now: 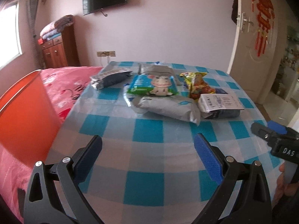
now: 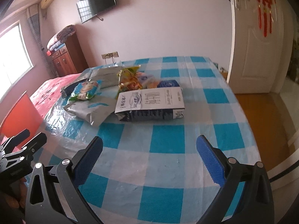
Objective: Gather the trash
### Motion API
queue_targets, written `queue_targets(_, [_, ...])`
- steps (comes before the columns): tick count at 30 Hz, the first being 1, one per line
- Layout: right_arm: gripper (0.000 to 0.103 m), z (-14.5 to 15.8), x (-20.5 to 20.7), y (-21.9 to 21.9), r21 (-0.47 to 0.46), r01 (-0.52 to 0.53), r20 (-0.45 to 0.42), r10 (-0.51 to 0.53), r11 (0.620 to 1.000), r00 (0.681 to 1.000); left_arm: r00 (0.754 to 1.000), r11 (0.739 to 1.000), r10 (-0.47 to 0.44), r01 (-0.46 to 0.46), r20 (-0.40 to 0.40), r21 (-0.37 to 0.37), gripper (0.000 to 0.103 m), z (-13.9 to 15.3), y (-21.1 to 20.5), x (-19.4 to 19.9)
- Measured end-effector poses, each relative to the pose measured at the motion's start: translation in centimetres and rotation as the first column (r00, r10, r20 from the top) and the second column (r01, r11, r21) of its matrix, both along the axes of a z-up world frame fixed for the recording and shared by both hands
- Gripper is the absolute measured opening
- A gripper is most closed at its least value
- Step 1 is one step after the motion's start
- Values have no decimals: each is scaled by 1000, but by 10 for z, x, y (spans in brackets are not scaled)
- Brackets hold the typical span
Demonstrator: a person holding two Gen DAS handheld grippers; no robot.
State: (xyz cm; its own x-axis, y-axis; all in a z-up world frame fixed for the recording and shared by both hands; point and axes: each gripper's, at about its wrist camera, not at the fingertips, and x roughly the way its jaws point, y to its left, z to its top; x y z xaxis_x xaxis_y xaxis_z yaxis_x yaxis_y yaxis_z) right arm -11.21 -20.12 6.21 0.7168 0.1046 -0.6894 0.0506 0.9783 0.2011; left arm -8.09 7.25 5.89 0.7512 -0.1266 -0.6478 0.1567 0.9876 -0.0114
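Evidently poised for a first grab: left gripper (image 1: 147, 153) and right gripper (image 2: 149, 154) spread wide, empty, short of the wrappers (image 1: 164, 91) heaped mid-table (image 2: 168, 168).

Left hand-held gripper (image 1: 148, 143): jaws spread wide, nothing between them; blue textured pads (image 1: 208, 160) face inward; black linkage arms with silver pivot pins; level, pointing forward.

Right hand-held gripper (image 2: 149, 145): jaws likewise spread wide and empty; blue pads (image 2: 210, 160) face inward; same black frame; held beside the left, at similar height.

Person's hand (image 1: 282, 184): partly visible at the frame edge, wrapped around the right unit's handle.
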Motion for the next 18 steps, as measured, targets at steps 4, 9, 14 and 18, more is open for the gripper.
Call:
queue_targets(4, [99, -6, 4, -11, 20, 4, -22, -3, 1000, 1000, 996, 994, -15, 6, -83, -105, 99, -6, -1, 20])
queue_targets(9, [99, -14, 4, -19, 30, 6, -40, -5, 1000, 999, 994, 989, 3, -18, -105, -146, 99, -8, -5, 41])
queue_targets(14, [99, -20, 2, -20, 18, -17, -40, 18, 1000, 999, 996, 992, 41, -50, -75, -119, 99, 4, -5, 69])
queue_targets(18, [99, -20, -1, -19, 24, -46, -31, 46, 999, 998, 997, 996, 13, -19, -70, -87, 99, 11, -10, 96])
